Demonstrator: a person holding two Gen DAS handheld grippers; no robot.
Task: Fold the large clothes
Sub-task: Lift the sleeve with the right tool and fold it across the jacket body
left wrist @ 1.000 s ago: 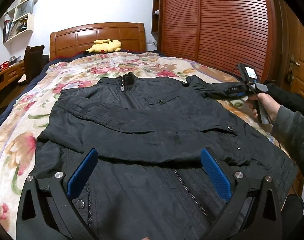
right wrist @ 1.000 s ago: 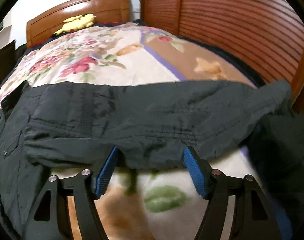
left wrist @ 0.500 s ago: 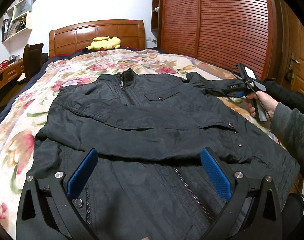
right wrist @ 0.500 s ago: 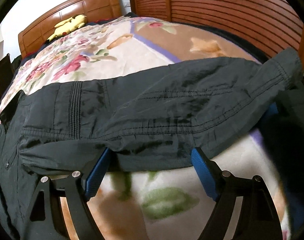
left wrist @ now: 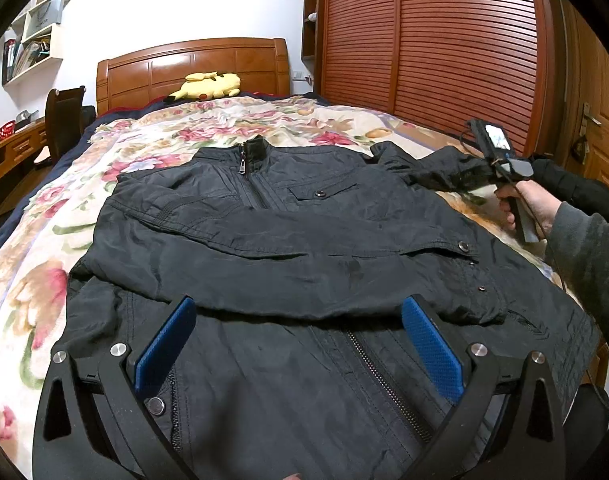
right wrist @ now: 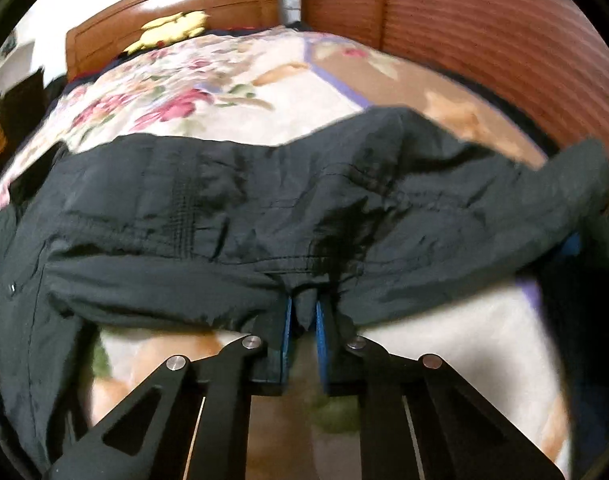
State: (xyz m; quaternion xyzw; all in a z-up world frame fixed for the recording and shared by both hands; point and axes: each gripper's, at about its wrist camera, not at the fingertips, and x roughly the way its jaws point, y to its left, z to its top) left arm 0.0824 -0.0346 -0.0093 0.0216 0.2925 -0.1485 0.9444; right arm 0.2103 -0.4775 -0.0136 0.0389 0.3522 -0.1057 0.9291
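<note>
While closing, right gripper (right wrist: 302, 316) pinches jacket sleeve (right wrist: 344, 208), no writing legible.

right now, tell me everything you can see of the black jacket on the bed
The black jacket lies face up on the floral bedspread, collar toward the wooden headboard. It looks like thin, creased nylon, with a front zipper, a buttoned chest pocket and snap buttons. One sleeve is folded across the chest. The other sleeve stretches sideways, its lower edge bunched between the closing pads of the right tool.
</note>
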